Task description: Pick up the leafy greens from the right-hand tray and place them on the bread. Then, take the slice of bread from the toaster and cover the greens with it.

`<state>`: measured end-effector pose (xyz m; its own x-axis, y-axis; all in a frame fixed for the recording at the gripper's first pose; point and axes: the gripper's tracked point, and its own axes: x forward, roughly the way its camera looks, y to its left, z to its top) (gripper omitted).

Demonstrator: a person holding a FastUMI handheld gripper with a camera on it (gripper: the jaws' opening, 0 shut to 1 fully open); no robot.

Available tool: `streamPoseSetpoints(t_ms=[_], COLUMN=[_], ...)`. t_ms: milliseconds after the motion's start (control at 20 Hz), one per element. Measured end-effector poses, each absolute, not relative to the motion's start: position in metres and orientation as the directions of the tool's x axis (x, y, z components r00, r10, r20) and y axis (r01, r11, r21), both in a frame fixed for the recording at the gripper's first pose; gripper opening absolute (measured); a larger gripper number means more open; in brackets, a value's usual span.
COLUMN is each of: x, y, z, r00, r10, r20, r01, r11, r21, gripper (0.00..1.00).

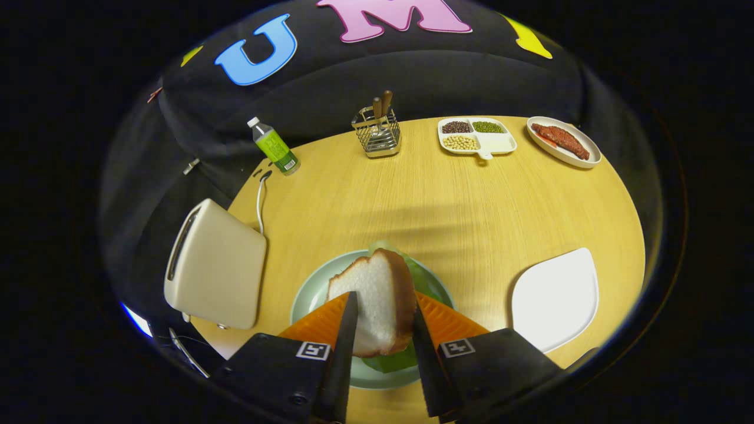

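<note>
Gripper view: gripper (383, 321) has both fingers pressed on the slice of bread (377, 300), one on each flat side, slice held upright on edge between them, brown crust facing right and up. Slice sits directly above the pale green plate (312, 288), which lies just ahead of and under the fingers. Leafy greens (421, 277) are on that plate, poking out behind the slice on the right and again below it near the finger bases; cannot tell whether the slice touches the greens or hangs just above them. Any bottom bread under the greens is hidden. Toaster (215, 265), cream coloured, stands left of the plate on the wooden table (459, 200), white cord running back from it. White leaf-shaped tray (556, 297) lies right of the plate. Far edge of table: green bottle (274, 147), wire utensil holder (377, 132) with wooden handles, divided dish (477, 136) of beans and grains, oval plate (564, 141) with a reddish food strip.
</note>
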<state>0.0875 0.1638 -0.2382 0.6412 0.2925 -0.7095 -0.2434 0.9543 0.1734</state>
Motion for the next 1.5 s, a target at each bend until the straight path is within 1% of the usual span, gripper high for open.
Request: streamPoseSetpoints(t_ms=[100, 150, 200, 250, 400, 650, 800, 950, 1050, 1200, 1500], x=[0.084, 0.084, 0.082, 0.083, 0.084, 0.079, 0.062, 0.036, 0.022, 0.002, -0.004], y=[0.159, 0.156, 0.156, 0.153, 0.142, 0.12, 0.108, 0.101, 0.097, 0.095, 0.075], z=[-0.237, -0.233, -0.224, -0.215, -0.168, -0.056, 0.007, 0.051, 0.07, 0.079, 0.072], r00=[0.653, 0.666, 0.683, 0.704, 0.788, 0.922, 0.97, 0.988, 0.991, 0.989, 0.985], r10=[0.28, 0.275, 0.276, 0.271, 0.252, 0.208, 0.168, 0.138, 0.129, 0.146, 0.17], r20=[-0.703, -0.694, -0.677, -0.657, -0.562, -0.326, -0.178, -0.075, -0.026, -0.02, -0.004], r01=[-0.269, -0.273, -0.276, -0.273, -0.265, -0.226, -0.18, -0.141, -0.13, -0.146, -0.17], r11=[0.954, 0.955, 0.955, 0.956, 0.962, 0.974, 0.983, 0.989, 0.991, 0.989, 0.985], r21=[0.13, 0.117, 0.111, 0.102, 0.06, -0.016, -0.049, -0.048, -0.039, -0.022, -0.04], gripper=[0.74, 0.8, 0.98, 1.0, 0.99, 0.99, 0.99, 0.99, 0.99, 0.99, 0.99])
